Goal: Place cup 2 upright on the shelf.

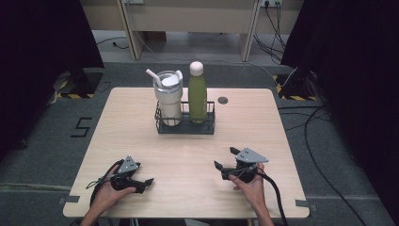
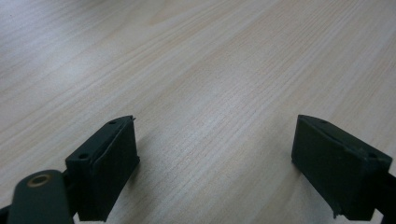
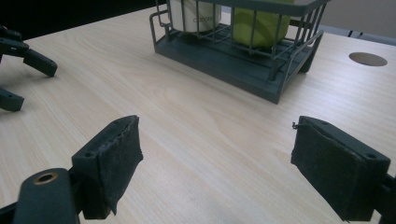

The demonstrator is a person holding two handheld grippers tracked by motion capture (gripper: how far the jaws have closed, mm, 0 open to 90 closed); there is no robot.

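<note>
A dark wire caddy (image 1: 186, 127) stands at the far middle of the wooden table (image 1: 136, 136). In it a white tumbler (image 1: 168, 96) with a straw and lid stands upright beside a green bottle (image 1: 197, 94) with a pale cap. My left gripper (image 1: 147, 184) rests near the front left, held by a hand, its jaws open over bare wood (image 2: 215, 135). At the front right my right gripper (image 1: 225, 158) points toward the caddy (image 3: 243, 60), open with nothing between its pads (image 3: 215, 135). The tumbler (image 3: 194, 14) and bottle (image 3: 261, 21) show behind the wires.
A round cable hole (image 1: 223, 100) lies in the tabletop just right of the caddy. Grey carpet with loose cables surrounds the table, and dark curtains hang on both sides. The left gripper's jaws (image 3: 18, 74) show at the left edge of the right gripper view.
</note>
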